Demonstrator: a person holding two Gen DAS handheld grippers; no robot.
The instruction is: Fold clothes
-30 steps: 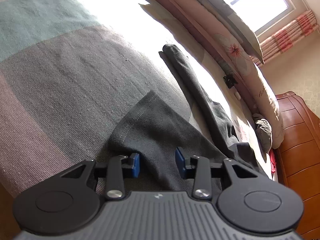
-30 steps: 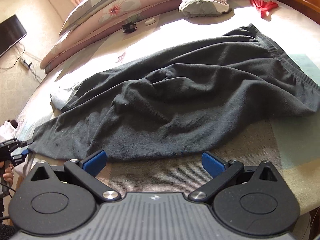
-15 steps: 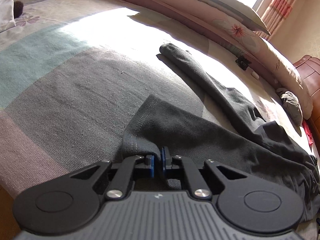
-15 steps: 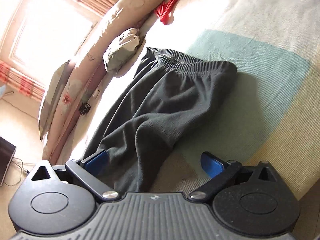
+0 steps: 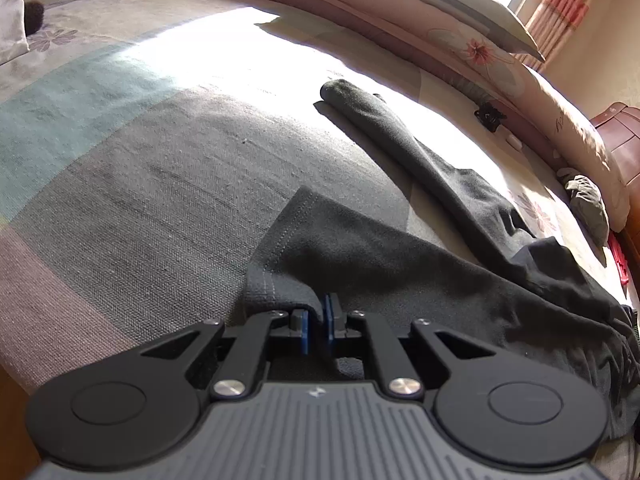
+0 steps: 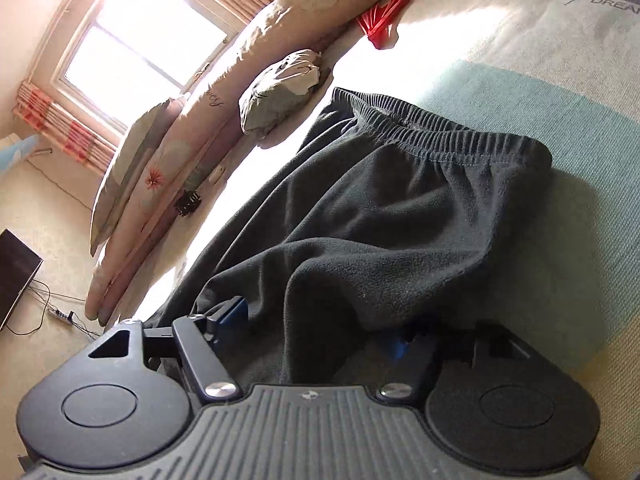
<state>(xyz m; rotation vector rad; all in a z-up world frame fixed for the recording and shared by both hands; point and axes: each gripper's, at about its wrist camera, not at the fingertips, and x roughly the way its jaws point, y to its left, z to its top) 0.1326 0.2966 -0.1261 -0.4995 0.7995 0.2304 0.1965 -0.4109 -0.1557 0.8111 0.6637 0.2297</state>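
The dark trousers are lying spread across the bed. The left gripper is clamping the hem of the near leg. The right gripper has just been closing; cloth near the waistband is bunching between its jaws, not yet pinched. Complete that grip before lifting, keeping both hands level.
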